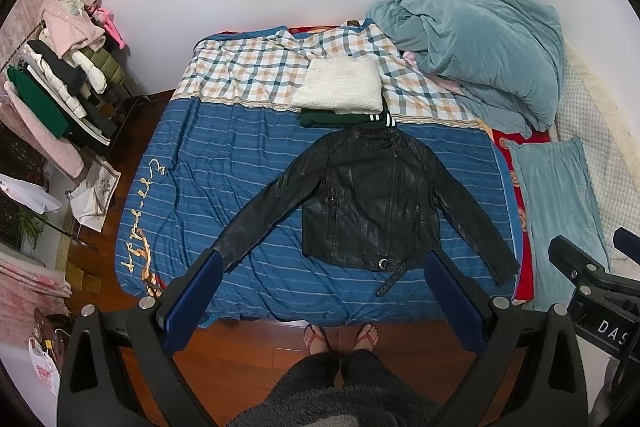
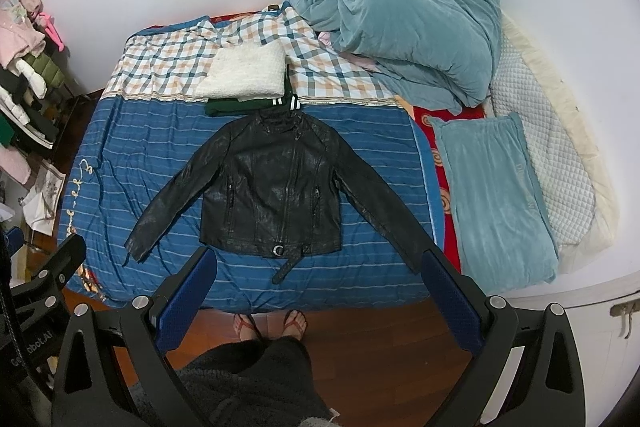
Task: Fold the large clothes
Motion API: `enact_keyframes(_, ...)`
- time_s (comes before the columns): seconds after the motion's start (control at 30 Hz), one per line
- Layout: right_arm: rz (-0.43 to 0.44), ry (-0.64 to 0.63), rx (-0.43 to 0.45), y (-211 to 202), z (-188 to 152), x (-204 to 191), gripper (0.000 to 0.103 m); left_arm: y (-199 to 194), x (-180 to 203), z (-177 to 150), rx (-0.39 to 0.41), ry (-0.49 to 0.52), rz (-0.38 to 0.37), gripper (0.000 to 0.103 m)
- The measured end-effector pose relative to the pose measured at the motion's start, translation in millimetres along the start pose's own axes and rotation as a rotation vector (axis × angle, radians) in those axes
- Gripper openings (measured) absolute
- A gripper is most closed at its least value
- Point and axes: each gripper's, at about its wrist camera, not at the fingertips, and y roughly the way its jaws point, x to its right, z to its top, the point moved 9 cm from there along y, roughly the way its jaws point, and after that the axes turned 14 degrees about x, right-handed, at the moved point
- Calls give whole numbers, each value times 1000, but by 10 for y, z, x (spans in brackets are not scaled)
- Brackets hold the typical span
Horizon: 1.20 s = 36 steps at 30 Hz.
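A black leather jacket (image 1: 368, 203) (image 2: 272, 191) lies flat and face up on the blue striped bedspread (image 1: 248, 155) (image 2: 132, 147), both sleeves spread out, its belt strap trailing toward me. Behind its collar sits a folded white knit (image 1: 338, 85) (image 2: 242, 75) on top of a folded green garment (image 1: 332, 118) (image 2: 236, 107). My left gripper (image 1: 324, 263) hangs open high above the bed's near edge, holding nothing. My right gripper (image 2: 320, 261) is likewise open and empty, held high over the same edge. The right gripper's body (image 1: 592, 291) shows in the left wrist view.
A crumpled teal duvet (image 1: 480, 47) (image 2: 404, 23) and a teal pillow (image 1: 560, 203) (image 2: 492, 199) lie on the bed's right. A clothes rack (image 1: 60, 75) stands at left with bags on the wooden floor (image 1: 256, 347). The person's feet in sandals (image 1: 340, 337) (image 2: 272, 325) stand at the bed's foot.
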Motion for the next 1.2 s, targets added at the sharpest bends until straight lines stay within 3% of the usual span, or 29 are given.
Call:
enact_keyframes(0.83,-21,23,-3,80,151,43,103,182,50,38,-11,0,-32,103)
enact_keyframes(0.93,-32,40,25,225,197,47,103,314,18,119,16,6,-24,103)
enact_keyframes(1.07,1,132,83,570,207,205,103,736,-46,258,90,53,47,103)
enact_keyframes(1.2,-94,362,41,1348,-115,908,103,1367,-8,335,145,85,127,103)
